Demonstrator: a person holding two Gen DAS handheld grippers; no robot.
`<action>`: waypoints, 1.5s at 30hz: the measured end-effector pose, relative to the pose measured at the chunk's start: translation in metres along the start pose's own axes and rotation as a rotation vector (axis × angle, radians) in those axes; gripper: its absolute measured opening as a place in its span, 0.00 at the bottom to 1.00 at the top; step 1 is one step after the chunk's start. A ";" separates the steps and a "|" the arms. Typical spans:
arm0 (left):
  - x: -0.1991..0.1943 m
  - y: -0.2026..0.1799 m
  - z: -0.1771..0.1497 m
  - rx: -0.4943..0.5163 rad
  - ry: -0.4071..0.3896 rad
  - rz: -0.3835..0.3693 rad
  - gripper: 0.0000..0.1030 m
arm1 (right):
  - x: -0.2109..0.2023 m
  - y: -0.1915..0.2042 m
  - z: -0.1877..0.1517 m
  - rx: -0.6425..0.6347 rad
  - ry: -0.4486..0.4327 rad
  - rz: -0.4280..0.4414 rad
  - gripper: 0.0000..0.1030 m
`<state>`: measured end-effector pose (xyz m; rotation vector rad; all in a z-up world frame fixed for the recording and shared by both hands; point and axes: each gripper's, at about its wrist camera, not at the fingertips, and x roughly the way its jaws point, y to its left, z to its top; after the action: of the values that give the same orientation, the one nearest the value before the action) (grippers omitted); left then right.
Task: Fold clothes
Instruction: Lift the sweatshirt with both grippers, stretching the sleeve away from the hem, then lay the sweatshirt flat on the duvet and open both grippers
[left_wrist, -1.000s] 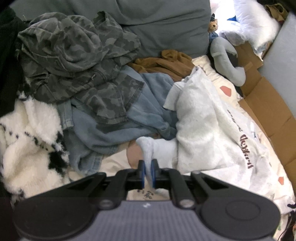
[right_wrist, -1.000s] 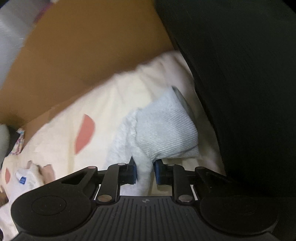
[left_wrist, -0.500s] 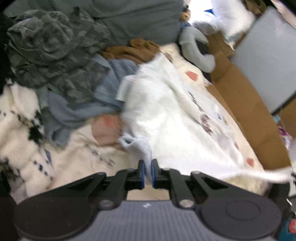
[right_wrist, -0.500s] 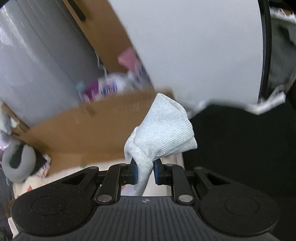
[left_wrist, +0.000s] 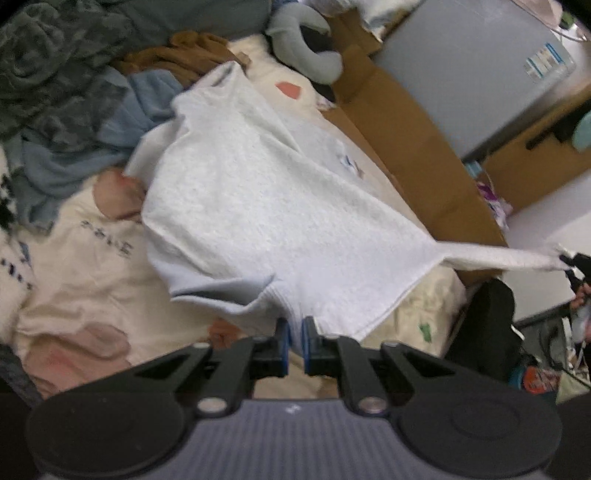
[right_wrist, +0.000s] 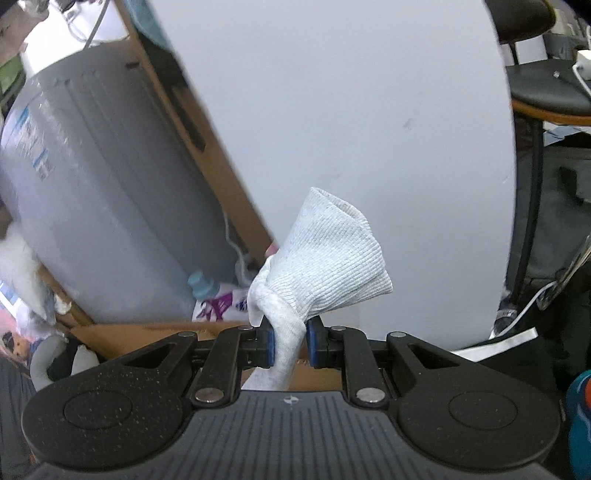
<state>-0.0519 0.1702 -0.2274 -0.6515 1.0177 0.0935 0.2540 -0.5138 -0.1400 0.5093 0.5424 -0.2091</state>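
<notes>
Left wrist view, both tools (left_wrist: 294, 334) (right_wrist: 290, 341) clamped on white garment (left_wrist: 258, 206) (far corners hidden).

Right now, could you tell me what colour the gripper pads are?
Blue pads, clearest in the right wrist view.

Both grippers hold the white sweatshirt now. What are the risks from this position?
1. The right gripper pinches only a bunched cuff of the white sweatshirt; it may slip out under tension.
2. The far collar end lies against the blue garment and brown garment, and could drag them.
3. The stretched sleeve passes over the cardboard box edge and might snag.
</notes>
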 end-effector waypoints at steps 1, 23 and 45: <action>0.002 -0.004 -0.003 0.006 0.012 -0.008 0.07 | -0.002 -0.004 0.004 0.006 -0.006 -0.005 0.15; 0.081 -0.056 -0.003 0.187 0.236 -0.162 0.07 | 0.023 -0.160 -0.082 0.141 0.200 -0.254 0.31; 0.109 -0.090 0.003 0.280 0.280 -0.236 0.07 | -0.033 -0.089 -0.207 0.133 0.431 0.019 0.56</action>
<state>0.0418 0.0753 -0.2738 -0.5317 1.1873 -0.3502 0.1063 -0.4819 -0.3108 0.6941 0.9473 -0.1171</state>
